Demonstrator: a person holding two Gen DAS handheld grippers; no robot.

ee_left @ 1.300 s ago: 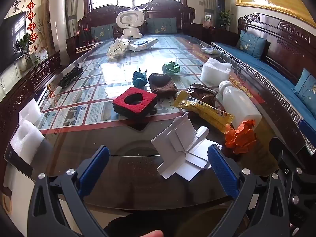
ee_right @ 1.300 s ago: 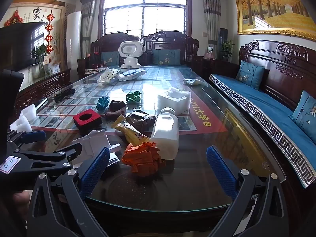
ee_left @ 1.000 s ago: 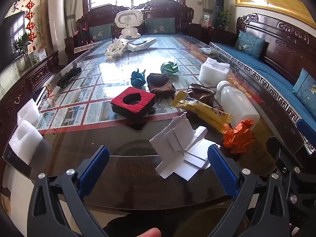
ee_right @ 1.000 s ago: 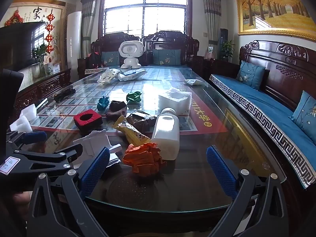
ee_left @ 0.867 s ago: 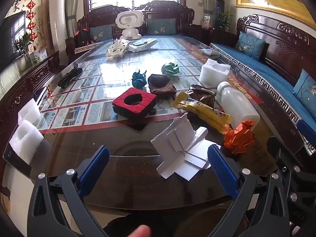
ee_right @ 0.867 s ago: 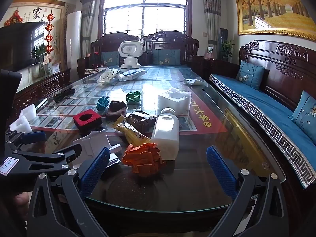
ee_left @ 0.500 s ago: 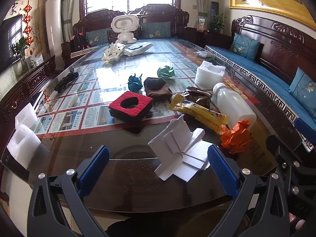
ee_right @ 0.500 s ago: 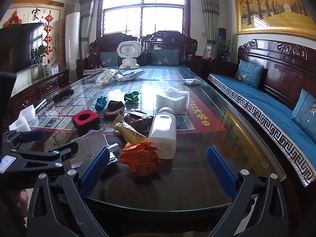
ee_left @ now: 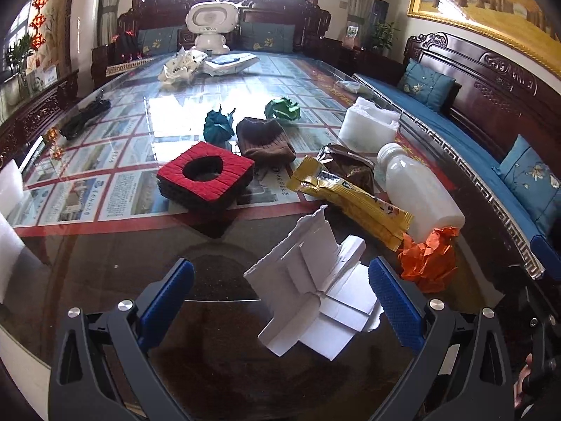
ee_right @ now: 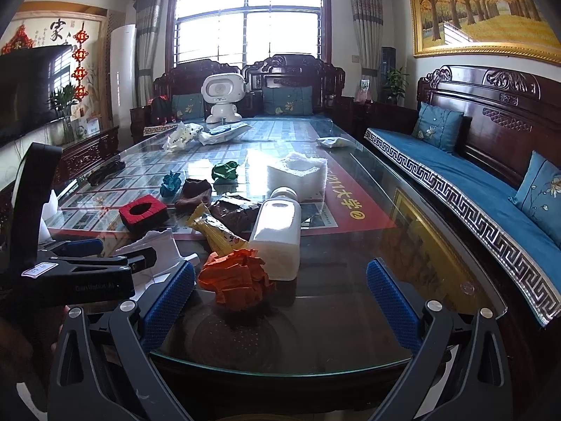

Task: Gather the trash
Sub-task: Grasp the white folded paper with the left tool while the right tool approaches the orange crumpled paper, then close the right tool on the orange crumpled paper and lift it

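Home living room: carved wooden sofas [ee_right: 491, 133] with blue cushions [ee_right: 436, 126], glass-topped table [ee_right: 403, 245], framed painting [ee_right: 480, 10], curtained window [ee_right: 249, 24], television [ee_right: 31, 87].

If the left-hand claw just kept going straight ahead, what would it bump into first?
Most likely the folded white cardboard, which lies on the glass table right between the open left gripper's fingers. Depth is hard to judge, so the gripper might pass just above it.

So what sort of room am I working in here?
Most likely a home living room: a long glass-topped table strewn with trash, carved dark-wood sofas with blue cushions around it, and a framed landscape painting on the wall.
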